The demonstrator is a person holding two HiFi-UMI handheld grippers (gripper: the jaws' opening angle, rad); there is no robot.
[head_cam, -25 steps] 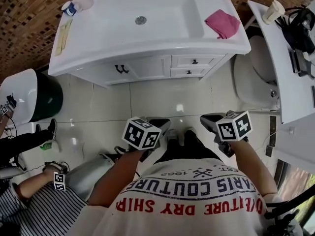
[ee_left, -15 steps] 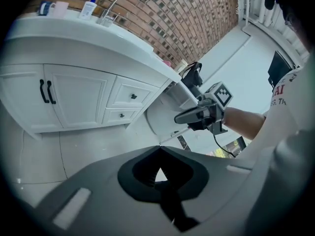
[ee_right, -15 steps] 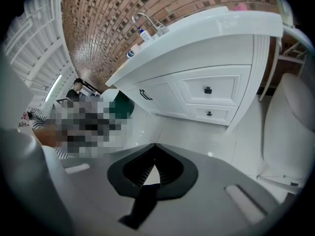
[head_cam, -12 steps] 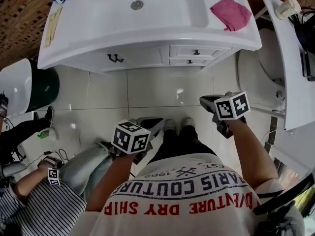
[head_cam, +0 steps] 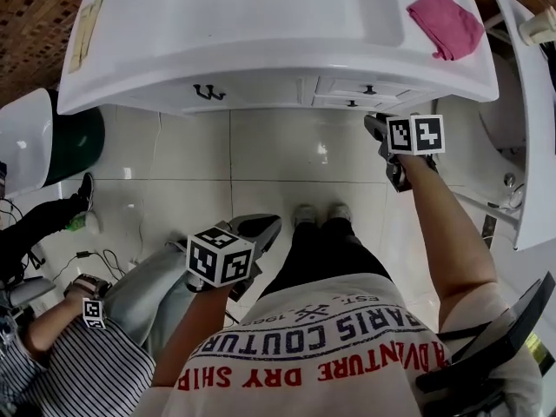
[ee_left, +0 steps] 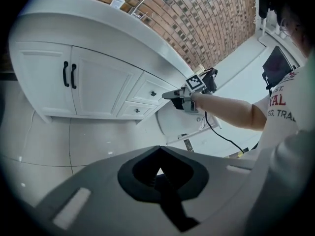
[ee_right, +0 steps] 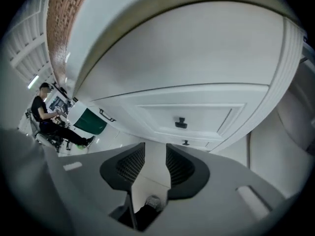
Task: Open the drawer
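The top drawer (ee_right: 197,116) is fully shut, its front flush with the white cabinet (head_cam: 261,89). It sits at the cabinet's right end, tucked right under the countertop edge. There's a little dark knob (ee_right: 181,123) in the middle of it and a lower drawer (ee_left: 135,110) directly beneath, also closed.

The right gripper (ee_right: 155,151) is aimed up at that drawer front from slightly below. It's close but not touching, and the knob sits just above the gap between its tips. Its jaws are partway apart and opening, with nothing between them, only cabinet and floor showing through.

Left of the drawers are two cupboard doors (head_cam: 208,91) with a pair of black handles side by side. Up top is the sink (head_cam: 304,20), and a pink cloth (head_cam: 445,24) lies on the counter to the right of the basin.

The left gripper (head_cam: 265,226) is way back from all this, hanging low over the pale tiled floor (head_cam: 287,163) near the person's legs. Its tips are pressed together with nothing in them. Off to the left of the cabinet there's a dark green bin (head_cam: 76,142).
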